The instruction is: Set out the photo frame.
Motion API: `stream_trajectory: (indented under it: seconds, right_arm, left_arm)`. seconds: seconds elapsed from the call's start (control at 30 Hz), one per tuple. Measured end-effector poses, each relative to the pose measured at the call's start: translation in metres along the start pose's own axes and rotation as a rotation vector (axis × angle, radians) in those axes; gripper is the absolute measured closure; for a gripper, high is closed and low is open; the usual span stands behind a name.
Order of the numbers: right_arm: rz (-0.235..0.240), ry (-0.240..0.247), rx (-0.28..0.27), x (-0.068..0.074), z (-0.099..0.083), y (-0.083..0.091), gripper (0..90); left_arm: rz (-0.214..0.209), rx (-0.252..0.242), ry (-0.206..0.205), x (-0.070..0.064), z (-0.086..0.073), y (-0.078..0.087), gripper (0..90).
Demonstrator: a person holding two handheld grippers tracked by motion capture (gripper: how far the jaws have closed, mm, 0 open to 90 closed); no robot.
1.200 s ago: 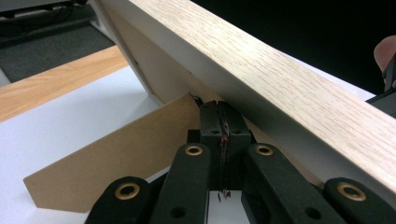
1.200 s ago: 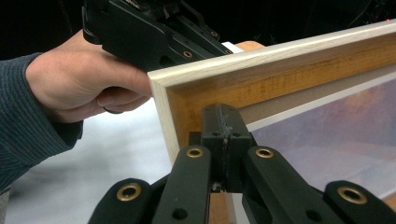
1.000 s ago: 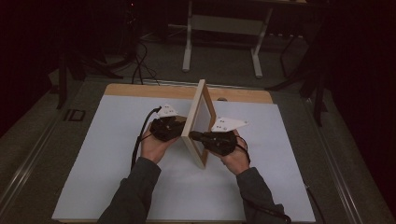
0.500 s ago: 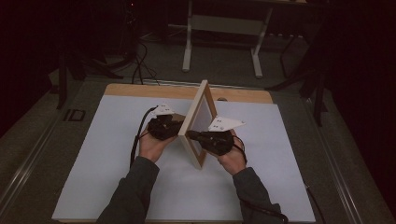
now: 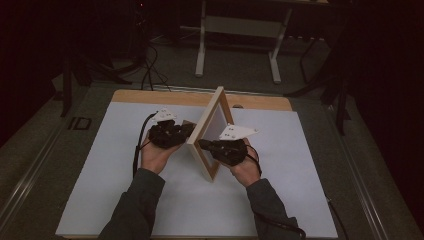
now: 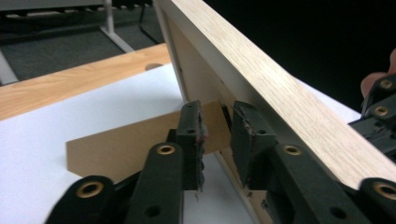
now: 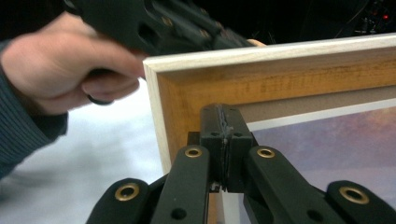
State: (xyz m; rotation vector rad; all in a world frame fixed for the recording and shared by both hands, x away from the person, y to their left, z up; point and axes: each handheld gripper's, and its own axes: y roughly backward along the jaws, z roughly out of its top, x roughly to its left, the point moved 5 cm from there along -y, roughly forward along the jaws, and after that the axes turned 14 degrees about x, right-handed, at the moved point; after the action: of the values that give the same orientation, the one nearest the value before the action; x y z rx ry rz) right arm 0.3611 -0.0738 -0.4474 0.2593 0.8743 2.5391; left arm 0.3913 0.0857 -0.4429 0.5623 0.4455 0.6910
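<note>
The frame (image 5: 207, 131) stands on edge near the middle of the counter (image 5: 125, 200), roughly upright and turned at a slant, its near corner resting on the white sheet. So the raising looks done; what seems left is to swing out the stand (image 6: 126, 144) at the back and set the frame down on it so it stands alone. The left tool (image 6: 215, 135) is at the back of the frame, its jaws spread a little with the brown stand's tip between them; whether the pads already touch it I cannot tell. The stand is a flat, matte piece of board with a slanted end, hinged to the backing and now angled out over the sheet. The right tool (image 7: 223, 140) is at the frame's front side, its jaws pressed together; they sit against the lower moulding, and whether they nip anything or merely brace the frame I cannot tell. The frame is a rectangle of pale, fine-grained wood with a lighter outer edge and a warmer, stepped inner face, holding a white mat and a soft violet picture behind what looks like smooth glazing. The counter is light wood under a smooth white sheet. Both hands grip the black, riveted tools from below.
</note>
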Motion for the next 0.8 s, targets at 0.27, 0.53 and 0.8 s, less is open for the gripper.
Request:
stream_trajectory:
  seconds: [0.27,0.53,0.8]
  right_arm:
    - [-0.011,-0.012,0.022,-0.006,-0.006,0.003,83.7]
    - [-0.015,-0.037,0.036,-0.014,-0.014,0.004,75.3]
    - [-0.02,-0.05,0.042,-0.017,-0.019,0.005,71.9]
  left_arm:
    - [-0.017,-0.021,0.042,0.005,0.0,0.013,63.7]
    - [-0.058,-0.031,0.073,0.002,0.001,0.022,53.2]
    - [-0.083,-0.06,0.106,-0.004,0.001,0.036,42.3]
